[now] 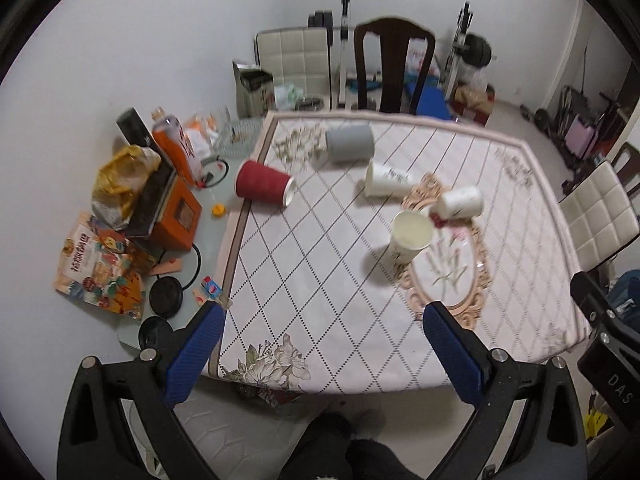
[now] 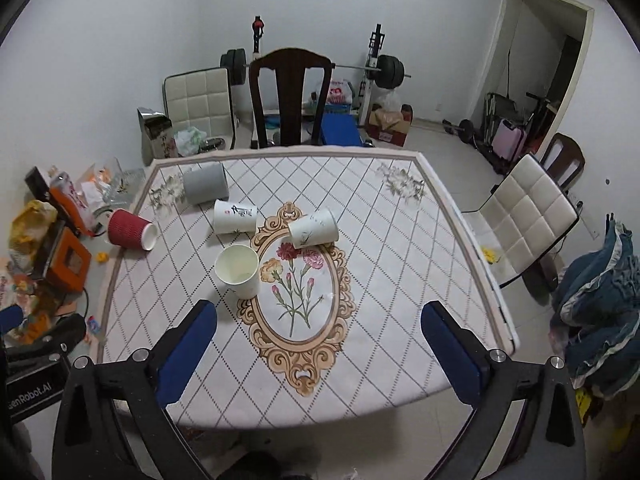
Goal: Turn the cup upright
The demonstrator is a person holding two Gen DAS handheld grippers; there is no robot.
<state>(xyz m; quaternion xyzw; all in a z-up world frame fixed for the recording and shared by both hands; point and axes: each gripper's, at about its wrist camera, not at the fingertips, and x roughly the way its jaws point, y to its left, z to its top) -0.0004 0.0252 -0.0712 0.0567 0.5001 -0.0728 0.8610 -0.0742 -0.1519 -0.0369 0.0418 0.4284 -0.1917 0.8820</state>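
Cups (image 2: 236, 217) beyond open hand-held gripper (image 2: 319, 320) — untouched

Patterned table (image 2: 360, 240); five cups (image 2: 237, 271) on it, perhaps four toppled.

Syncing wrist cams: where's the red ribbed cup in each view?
Left wrist: red ribbed cup upper left of centre, on its side at the cloth's left edge, mouth facing right.
Right wrist: same cup far left, mid-height, on its side.
Shared landmark: the grey cup lying just beyond it.
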